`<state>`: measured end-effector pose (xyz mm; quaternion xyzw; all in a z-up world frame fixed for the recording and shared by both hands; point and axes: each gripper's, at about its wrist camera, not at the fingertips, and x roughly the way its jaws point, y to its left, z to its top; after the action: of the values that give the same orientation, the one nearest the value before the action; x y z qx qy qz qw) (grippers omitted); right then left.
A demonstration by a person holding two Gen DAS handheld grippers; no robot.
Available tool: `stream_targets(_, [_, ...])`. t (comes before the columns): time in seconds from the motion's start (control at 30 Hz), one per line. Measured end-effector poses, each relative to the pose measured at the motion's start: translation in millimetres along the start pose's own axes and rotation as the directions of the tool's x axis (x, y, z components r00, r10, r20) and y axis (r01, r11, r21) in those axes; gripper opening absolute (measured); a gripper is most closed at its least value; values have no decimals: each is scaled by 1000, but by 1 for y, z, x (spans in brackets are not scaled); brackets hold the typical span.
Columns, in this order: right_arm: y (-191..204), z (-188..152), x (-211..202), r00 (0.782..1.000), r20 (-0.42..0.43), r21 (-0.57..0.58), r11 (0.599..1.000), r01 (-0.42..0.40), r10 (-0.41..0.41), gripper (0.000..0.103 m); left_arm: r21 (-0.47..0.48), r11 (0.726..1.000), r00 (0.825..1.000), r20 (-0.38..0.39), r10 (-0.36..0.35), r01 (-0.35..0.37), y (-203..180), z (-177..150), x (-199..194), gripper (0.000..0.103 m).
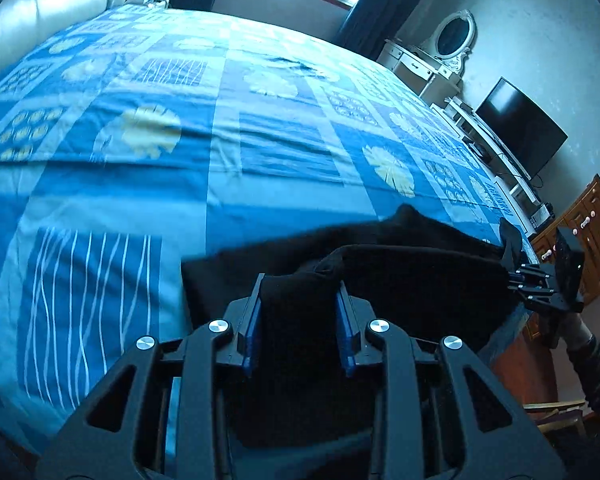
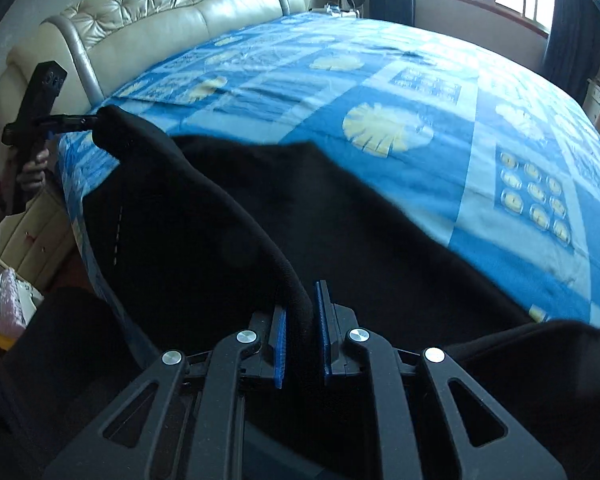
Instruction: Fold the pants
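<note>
Black pants [image 1: 380, 256] lie over the near edge of a bed with a blue patterned sheet [image 1: 180, 128]. My left gripper [image 1: 300, 304] is shut on a bunched end of the pants. My right gripper [image 2: 302, 316] is shut on the corded edge of the pants [image 2: 228, 208], which stretches between both grippers. In the left wrist view the right gripper [image 1: 508, 268] holds the far right end. In the right wrist view the left gripper [image 2: 94, 120] holds the far left end, raised above the sheet [image 2: 420, 120].
A padded cream headboard [image 2: 160, 20] stands at the bed's end. A white dresser with oval mirror [image 1: 440, 52], a TV [image 1: 520, 124] and a wooden cabinet [image 1: 592, 224] line the wall. A bedside cabinet [image 2: 40, 232] is near the left hand. Windows with dark curtains stand behind the bed.
</note>
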<state>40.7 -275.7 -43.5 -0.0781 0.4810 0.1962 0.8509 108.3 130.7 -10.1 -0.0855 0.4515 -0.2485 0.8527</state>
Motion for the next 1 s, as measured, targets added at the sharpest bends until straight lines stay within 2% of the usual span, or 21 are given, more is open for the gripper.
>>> stream_targets(0.1, [7, -19, 10, 1000, -29, 2, 1000, 9, -9, 13, -48, 999, 999, -32, 2, -3, 8, -27, 3, 31])
stream_targets(0.27, [14, -37, 12, 999, -33, 29, 999, 17, -16, 15, -98, 995, 997, -74, 16, -23, 18, -58, 9, 35])
stream_targets(0.33, [13, -40, 7, 1000, -30, 60, 998, -2, 4, 22, -117, 993, 997, -68, 18, -26, 19, -66, 5, 43])
stream_targets(0.37, [11, -42, 4, 1000, -27, 77, 997, -11, 14, 32, -135, 991, 998, -65, 13, -22, 21, -70, 1, 47])
stream_targets(0.4, [10, -44, -1, 999, -23, 98, 995, -23, 25, 37, -164, 986, 998, -62, 3, -13, 23, -75, -4, 52])
stream_targets(0.47, [5, -49, -14, 998, 0, 160, 986, -54, 55, 53, -220, 976, 999, -46, -18, 8, 27, -83, -14, 54])
stream_targets(0.53, [-1, -57, -27, 995, 36, 238, 966, -102, 96, 60, -281, 959, 999, -21, -49, 41, 28, -91, -24, 57])
stream_targets(0.57, [-6, -61, -32, 991, 57, 285, 949, -132, 121, 62, -312, 948, 998, -7, -66, 60, 28, -94, -28, 58])
stream_targets(0.63, [-19, -70, -40, 976, 113, 409, 886, -216, 185, 62, -368, 925, 995, 18, -96, 96, 24, -98, -31, 63])
stream_targets(0.7, [-29, -77, -40, 961, 153, 505, 817, -278, 232, 62, -399, 913, 996, 11, -93, 90, 20, -99, -26, 63])
stream_targets(0.73, [-37, -83, -39, 949, 182, 568, 760, -316, 259, 62, -414, 907, 997, -2, -83, 75, 16, -99, -20, 63])
stream_targets(0.87, [-50, -101, -32, 924, 240, 692, 615, -378, 298, 62, -432, 901, 998, -20, -52, 38, 9, -98, -8, 63])
stream_targets(0.93, [-50, -107, -27, 915, 254, 725, 565, -394, 313, 62, -454, 890, 998, -14, -60, 47, 8, -94, -3, 63])
stream_targets(1.0, [-50, -109, -22, 910, 266, 740, 537, -404, 318, 62, -455, 890, 999, -23, -39, 25, 5, -89, 2, 63])
